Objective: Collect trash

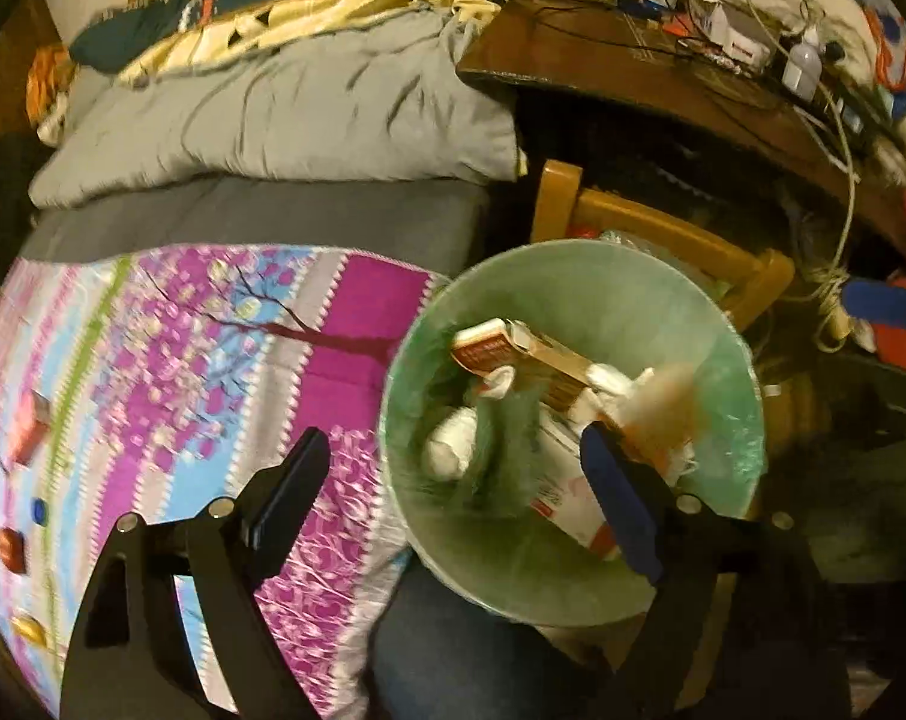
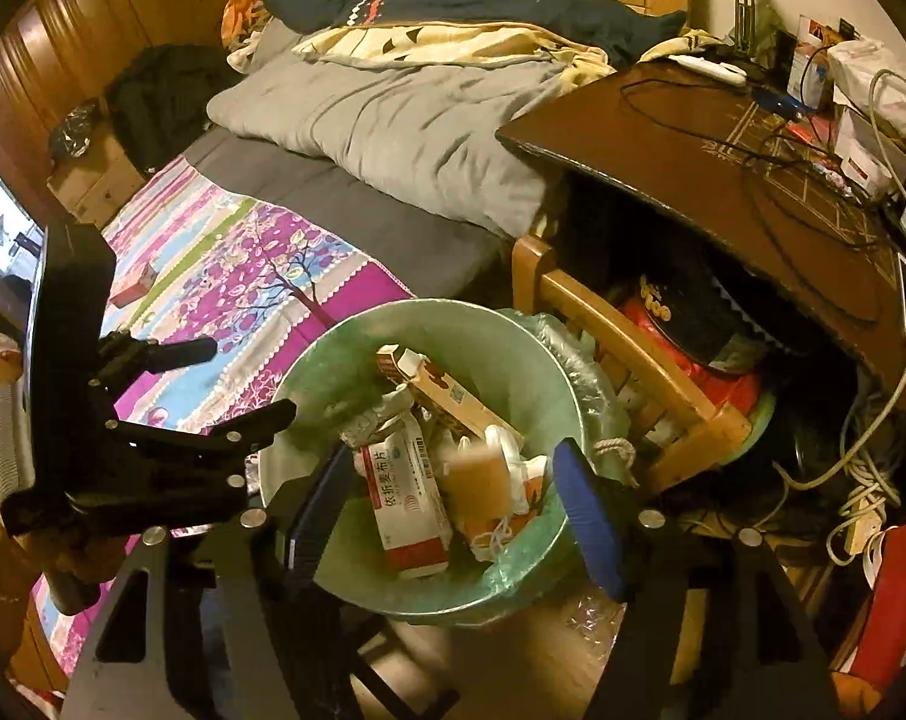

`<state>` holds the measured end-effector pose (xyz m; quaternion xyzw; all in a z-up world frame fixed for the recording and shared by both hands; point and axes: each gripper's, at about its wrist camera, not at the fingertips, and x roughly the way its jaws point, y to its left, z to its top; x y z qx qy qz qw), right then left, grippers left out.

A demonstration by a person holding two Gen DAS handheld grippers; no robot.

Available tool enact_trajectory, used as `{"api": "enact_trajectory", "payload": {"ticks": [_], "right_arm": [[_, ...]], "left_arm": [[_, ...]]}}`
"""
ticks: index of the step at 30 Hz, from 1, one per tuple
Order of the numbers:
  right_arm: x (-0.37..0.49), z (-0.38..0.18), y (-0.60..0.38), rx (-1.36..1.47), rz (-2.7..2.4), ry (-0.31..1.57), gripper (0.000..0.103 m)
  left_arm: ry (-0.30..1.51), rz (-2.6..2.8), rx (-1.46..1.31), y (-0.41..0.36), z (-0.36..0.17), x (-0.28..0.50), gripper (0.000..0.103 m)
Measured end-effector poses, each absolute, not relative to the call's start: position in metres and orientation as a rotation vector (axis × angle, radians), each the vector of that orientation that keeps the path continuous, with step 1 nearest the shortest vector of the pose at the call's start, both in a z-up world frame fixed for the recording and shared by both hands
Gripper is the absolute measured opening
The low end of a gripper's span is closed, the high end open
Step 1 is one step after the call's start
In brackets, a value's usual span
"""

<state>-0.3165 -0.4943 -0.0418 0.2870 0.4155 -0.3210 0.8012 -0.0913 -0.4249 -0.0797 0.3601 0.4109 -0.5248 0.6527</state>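
Both tools, left tool (image 1: 459, 483) and right tool (image 2: 450, 507), spread wide, gripping nothing, above green bin (image 2: 513, 336); blurred brown scrap (image 2: 477, 480) dropping, could bounce off heaped cartons onto bed (image 1: 213, 360)

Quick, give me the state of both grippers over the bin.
Left gripper: jaws open, nothing held, above the green-lined bin.
Right gripper: jaws open, nothing gripped; a blurred tan piece lies between them.

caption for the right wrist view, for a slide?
Open right gripper over the green-lined trash bin, a blurred tan item between its fingers above discarded cartons.
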Motion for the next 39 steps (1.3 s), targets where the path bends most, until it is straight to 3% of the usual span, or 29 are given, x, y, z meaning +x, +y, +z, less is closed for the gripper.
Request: {"api": "enact_trajectory", "payload": {"ticks": [9,13,16,18,21,39], "right_arm": [[-0.330,-0.042,-0.488,0.614,-0.716,0.854,0.073],[-0.340,-0.035,-0.464,0.482,-0.801,0.799,0.083],[-0.353,-0.024,-0.436,0.299,-0.928,0.705,0.099],[-0.366,-0.012,-0.415,0.185,-1.002,0.617,0.099],[-0.382,-0.003,-0.399,0.172,-1.058,0.575,0.099],[-0.429,-0.014,-0.346,0.215,-1.016,0.555,0.099]], "left_arm": [[0.849,-1.195,0.773,-0.410,-0.070,-0.097,0.082],[0.767,-1.233,0.756,-0.390,-0.066,-0.112,0.083],[0.731,-1.252,0.706,-0.372,-0.062,-0.120,0.084],[0.691,-1.272,0.659,-0.359,-0.055,-0.127,0.093],[0.691,-1.309,0.609,-0.350,-0.049,-0.133,0.097],[0.591,-1.262,0.478,-0.305,-0.028,-0.170,0.097]]}}
